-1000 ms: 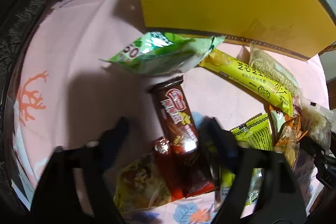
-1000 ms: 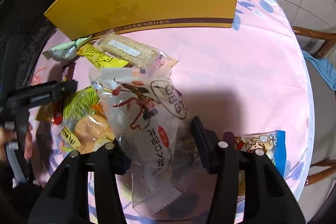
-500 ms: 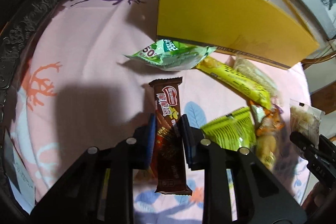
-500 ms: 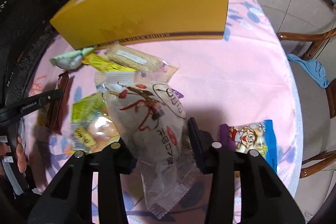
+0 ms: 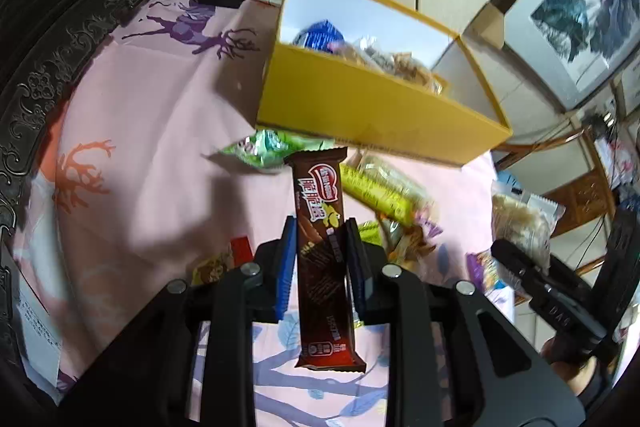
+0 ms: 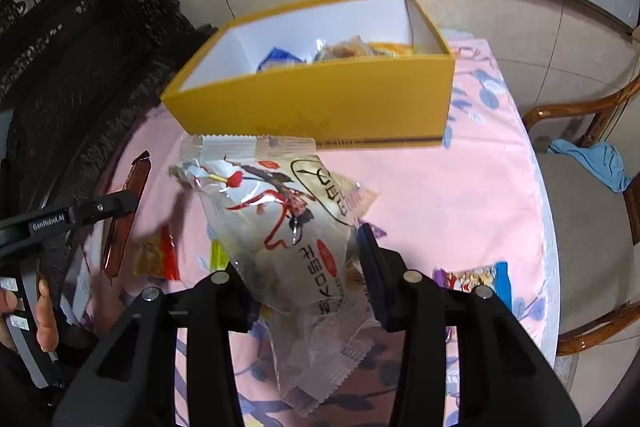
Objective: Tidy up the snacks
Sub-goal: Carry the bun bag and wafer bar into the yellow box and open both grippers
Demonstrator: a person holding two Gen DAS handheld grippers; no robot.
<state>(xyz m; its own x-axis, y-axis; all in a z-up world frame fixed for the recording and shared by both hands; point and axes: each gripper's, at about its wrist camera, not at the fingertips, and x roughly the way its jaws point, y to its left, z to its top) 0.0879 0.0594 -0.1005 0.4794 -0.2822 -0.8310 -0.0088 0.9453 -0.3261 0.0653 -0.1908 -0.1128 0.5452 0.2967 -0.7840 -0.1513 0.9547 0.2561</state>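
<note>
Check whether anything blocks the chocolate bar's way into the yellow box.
Nothing visible does. The left gripper holds the chocolate bar lifted, and the yellow box ahead is open-topped, with snacks already inside.

A second ago my left gripper (image 5: 318, 259) stands open over the brown chocolate bar (image 5: 320, 227) lying on the pink tablecloth (image 5: 160, 131). Now its fingers are closed on the bar's middle and the bar is lifted clear of the cloth, upright between them. My right gripper (image 6: 304, 267), already gripping the clear printed snack bag (image 6: 288, 219), has also risen, carrying the bag off the table. Both cameras now look down over the rim of the yellow box (image 6: 320, 99), so the snacks inside it have come into sight.
</note>
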